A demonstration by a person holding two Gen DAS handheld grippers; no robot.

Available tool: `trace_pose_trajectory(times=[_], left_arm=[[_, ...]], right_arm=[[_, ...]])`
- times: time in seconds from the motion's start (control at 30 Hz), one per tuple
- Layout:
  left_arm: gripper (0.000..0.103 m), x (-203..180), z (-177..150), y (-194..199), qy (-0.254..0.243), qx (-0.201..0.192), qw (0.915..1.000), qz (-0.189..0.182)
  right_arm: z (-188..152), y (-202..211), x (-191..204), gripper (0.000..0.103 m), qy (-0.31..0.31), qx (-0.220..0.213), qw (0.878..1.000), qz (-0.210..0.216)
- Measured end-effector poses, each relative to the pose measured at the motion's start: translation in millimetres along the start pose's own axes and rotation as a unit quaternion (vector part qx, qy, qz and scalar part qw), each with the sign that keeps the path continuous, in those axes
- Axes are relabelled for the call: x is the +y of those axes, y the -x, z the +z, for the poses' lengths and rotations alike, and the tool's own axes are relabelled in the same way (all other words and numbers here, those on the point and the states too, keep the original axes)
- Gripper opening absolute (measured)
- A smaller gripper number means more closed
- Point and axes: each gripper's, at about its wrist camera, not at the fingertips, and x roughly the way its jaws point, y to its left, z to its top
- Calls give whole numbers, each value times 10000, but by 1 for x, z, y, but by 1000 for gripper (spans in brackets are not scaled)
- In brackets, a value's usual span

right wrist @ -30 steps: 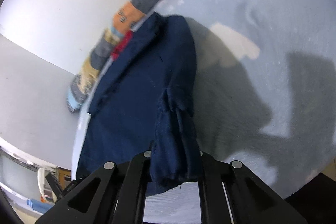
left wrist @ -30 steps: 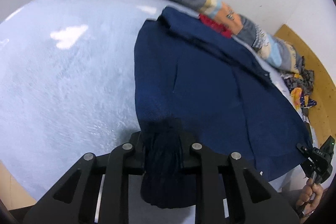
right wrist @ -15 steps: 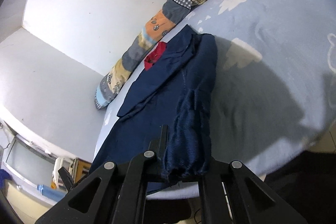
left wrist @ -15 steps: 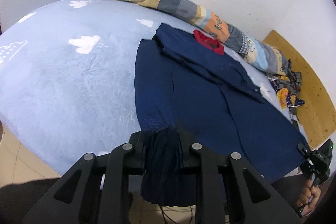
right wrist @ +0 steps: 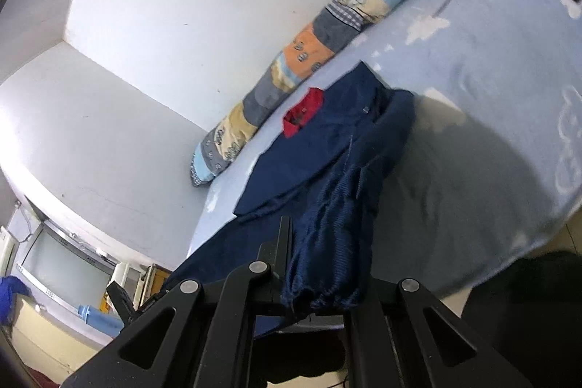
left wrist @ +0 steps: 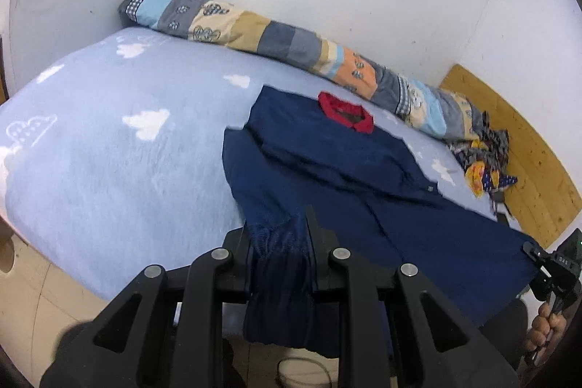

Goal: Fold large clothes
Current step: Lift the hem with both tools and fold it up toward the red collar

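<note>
At the near edge of the bed [left wrist: 91, 170], left gripper [left wrist: 280, 264] clamped tight on 1 bunched hem corner of the navy jacket [left wrist: 327, 184]; right gripper [right wrist: 323, 282] pinched the same way on the other corner. Jacket lies front-up across the blue blanket, hem hanging just past the edge, sleeves apparently folded in. Long axis runs from the grippers away toward the wall; red collar [left wrist: 345, 113] points at the striped bolster [left wrist: 291, 42]. Step in hand, by my read: hem lifted for the bottom-to-top fold. Next move calls for carrying both corners evenly toward the collar
</note>
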Motion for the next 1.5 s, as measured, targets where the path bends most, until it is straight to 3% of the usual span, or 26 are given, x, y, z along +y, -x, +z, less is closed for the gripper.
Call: trace_pose_trajectory(times=[0.37, 0.87, 1.23, 1.5], left_arm=[[21, -3, 66, 6, 172, -526, 9985, -35], [21, -10, 100, -7, 247, -498, 9984, -67], [23, -23, 154, -63, 181, -424, 9989, 111], [23, -25, 204, -127, 231, -99, 9994, 237]], right_arm=[[56, -2, 36, 6, 177, -354, 9985, 375], [93, -22, 51, 6, 72, -429, 9980, 454], [148, -69, 54, 6, 26, -306, 9989, 360], [212, -134, 57, 6, 76, -109, 9999, 52]])
